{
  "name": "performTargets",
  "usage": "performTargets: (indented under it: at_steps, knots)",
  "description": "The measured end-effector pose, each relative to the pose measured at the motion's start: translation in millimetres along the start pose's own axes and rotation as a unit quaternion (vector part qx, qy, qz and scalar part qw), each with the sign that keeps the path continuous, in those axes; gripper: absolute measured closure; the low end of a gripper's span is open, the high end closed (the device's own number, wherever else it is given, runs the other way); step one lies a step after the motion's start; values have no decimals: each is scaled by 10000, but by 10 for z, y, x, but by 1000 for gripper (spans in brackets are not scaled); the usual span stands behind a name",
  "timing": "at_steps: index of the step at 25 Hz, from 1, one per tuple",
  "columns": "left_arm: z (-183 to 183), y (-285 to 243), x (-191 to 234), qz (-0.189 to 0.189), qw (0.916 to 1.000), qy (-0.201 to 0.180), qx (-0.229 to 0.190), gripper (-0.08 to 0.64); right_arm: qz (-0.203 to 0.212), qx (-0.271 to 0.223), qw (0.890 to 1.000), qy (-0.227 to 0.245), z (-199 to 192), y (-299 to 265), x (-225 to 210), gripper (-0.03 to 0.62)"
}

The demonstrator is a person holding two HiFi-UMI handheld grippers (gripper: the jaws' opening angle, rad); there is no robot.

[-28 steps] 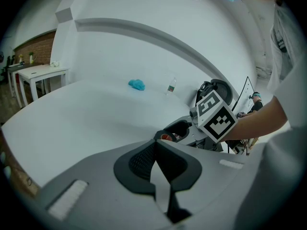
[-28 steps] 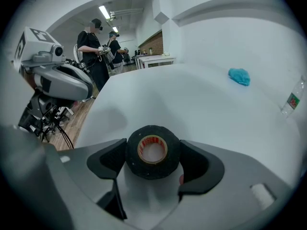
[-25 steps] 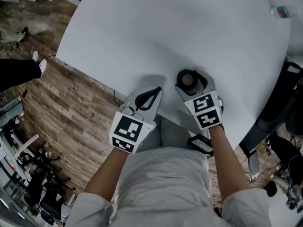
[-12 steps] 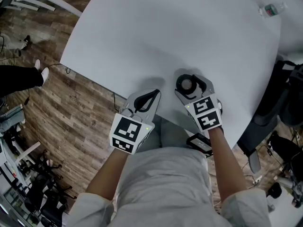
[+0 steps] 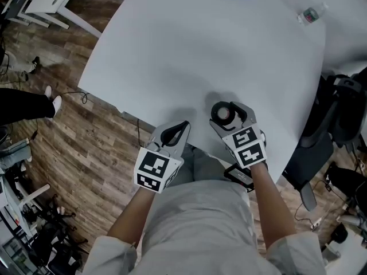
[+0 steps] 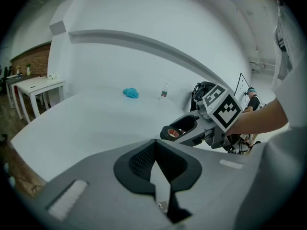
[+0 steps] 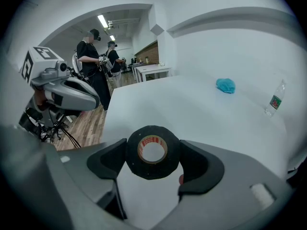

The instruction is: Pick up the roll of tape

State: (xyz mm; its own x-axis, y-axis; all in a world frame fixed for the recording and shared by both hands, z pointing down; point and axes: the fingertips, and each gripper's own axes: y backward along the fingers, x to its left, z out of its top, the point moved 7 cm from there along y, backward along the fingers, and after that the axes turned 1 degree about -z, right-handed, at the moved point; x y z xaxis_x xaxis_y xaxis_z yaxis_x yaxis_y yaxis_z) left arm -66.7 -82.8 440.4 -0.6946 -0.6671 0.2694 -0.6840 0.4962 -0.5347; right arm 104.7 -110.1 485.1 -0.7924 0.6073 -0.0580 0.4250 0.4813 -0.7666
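The right hand-held gripper (image 5: pixel 226 113) clamped the black roll of tape (image 7: pixel 152 169) near the white tabletop's (image 5: pixel 172 50) edge, while the left hand-held gripper (image 6: pixel 156 149) sat closed and empty.

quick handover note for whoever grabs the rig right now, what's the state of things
Left gripper: jaws together, holding nothing, parked at the near edge of the white table.
Right gripper: jaws closed on the black roll of tape, one pad on each side of it.
Done: the tape is gripped.
Unclear: whether the roll is off the table yet; the views do not settle it.
Left: raise the right gripper straight up and check the roll comes with it. The left gripper is not needed.
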Motion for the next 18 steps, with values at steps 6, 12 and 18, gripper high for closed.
performTargets:
  at_steps: [6, 12, 18]
  knots:
    - [42, 89, -9, 62, 9999, -100, -53, 540, 48, -82, 9999, -59, 16, 150, 74, 241]
    - [96, 188, -95, 33, 9997, -218, -91, 540, -7, -214, 9998, -60, 77, 357, 117, 241]
    - [174, 276, -148, 27, 9994, -296, -199, 540, -21, -338, 9994, -49, 138, 521, 166, 241]
